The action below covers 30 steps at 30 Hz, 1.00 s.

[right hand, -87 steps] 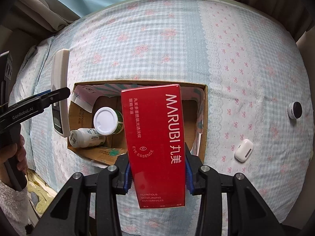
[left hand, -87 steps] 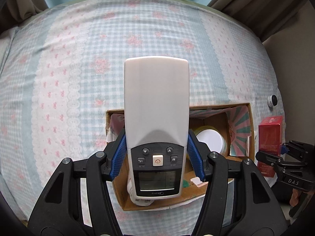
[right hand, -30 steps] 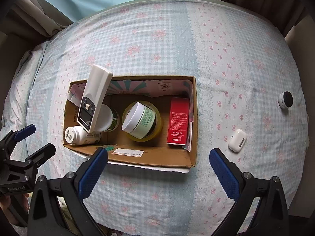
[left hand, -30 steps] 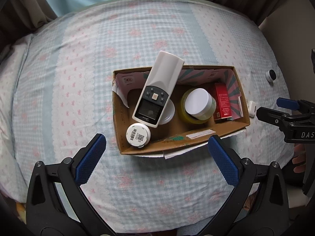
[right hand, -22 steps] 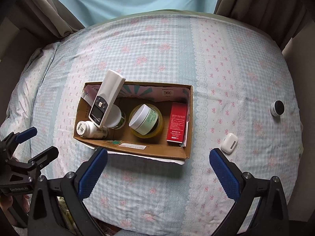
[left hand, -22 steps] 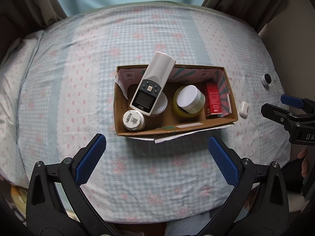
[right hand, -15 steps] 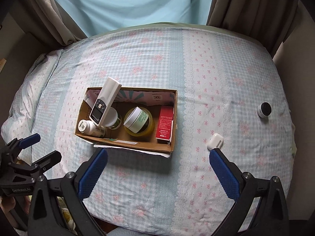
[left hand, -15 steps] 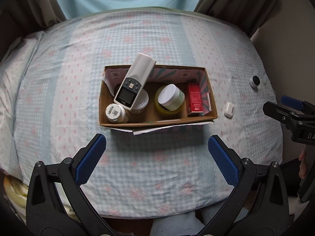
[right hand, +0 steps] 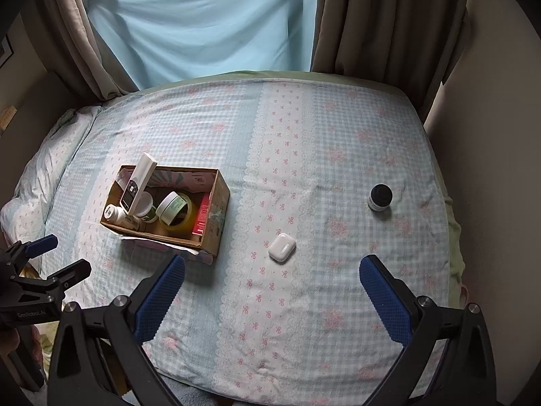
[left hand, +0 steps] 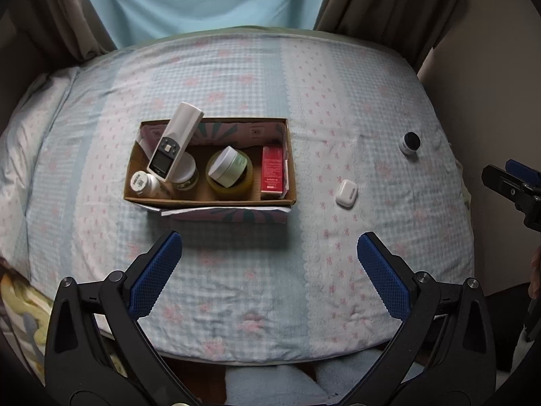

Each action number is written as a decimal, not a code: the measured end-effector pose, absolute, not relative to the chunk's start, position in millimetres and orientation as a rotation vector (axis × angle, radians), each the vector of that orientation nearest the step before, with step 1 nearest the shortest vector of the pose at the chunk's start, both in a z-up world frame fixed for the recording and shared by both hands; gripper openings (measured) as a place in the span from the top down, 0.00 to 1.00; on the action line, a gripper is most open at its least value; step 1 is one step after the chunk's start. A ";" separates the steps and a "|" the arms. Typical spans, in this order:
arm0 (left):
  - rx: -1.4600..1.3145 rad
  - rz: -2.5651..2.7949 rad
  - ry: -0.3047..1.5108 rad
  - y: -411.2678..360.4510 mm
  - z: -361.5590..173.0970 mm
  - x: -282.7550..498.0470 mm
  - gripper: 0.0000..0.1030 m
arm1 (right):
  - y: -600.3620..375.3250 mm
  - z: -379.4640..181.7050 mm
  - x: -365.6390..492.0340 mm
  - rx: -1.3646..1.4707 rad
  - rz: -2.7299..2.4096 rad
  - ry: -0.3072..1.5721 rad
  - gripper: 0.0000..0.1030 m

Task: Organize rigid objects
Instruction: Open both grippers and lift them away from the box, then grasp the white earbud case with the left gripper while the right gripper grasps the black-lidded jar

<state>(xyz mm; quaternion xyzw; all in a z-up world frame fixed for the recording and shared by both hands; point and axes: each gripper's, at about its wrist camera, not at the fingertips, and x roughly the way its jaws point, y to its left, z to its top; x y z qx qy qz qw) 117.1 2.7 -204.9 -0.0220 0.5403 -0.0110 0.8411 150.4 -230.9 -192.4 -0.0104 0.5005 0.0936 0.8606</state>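
Observation:
A cardboard box (left hand: 209,199) (right hand: 216,233) sits on the bed. In it a white remote (left hand: 175,145) (right hand: 138,182) leans against the far left wall, over a white-lidded jar (left hand: 184,172). A white pill bottle (left hand: 145,184), a green cream jar (left hand: 230,169) (right hand: 172,208) inside a yellow tape roll and a red carton (left hand: 272,169) (right hand: 201,218) also lie in it. A white earbud case (left hand: 346,193) (right hand: 282,247) and a small black-lidded jar (left hand: 409,142) (right hand: 380,198) rest on the sheet to the right. My left gripper (left hand: 268,274) and right gripper (right hand: 272,296) hang open and empty, well back from the box.
The bed (left hand: 236,77) wears a blue checked sheet with pink flowers; its front edge lies just under both grippers. Brown curtains (right hand: 382,20) and a light blue drape (right hand: 203,23) stand behind it. A wall (right hand: 490,169) runs close along the right side.
Both grippers let go of the remote and the red carton, which now lie in the box. Both have since pulled back and up, so the box looks smaller and further away.

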 end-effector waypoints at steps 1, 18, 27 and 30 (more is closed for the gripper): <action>-0.048 -0.023 1.138 -8.2 -204.6 116.5 0.00 | -242.9 -192.5 151.0 -0.020 0.192 1.047 0.00; -0.074 -0.053 1.162 -138.6 -289.9 174.2 0.00 | -363.3 -261.1 208.3 -0.030 0.124 1.014 0.00; -0.009 -0.071 1.162 -167.4 -419.8 224.7 0.00 | -385.7 -378.2 273.5 -0.030 0.077 1.000 0.00; 0.031 -0.082 1.179 -174.6 -460.7 239.8 0.00 | -388.3 -415.2 290.7 -0.038 0.078 0.992 0.01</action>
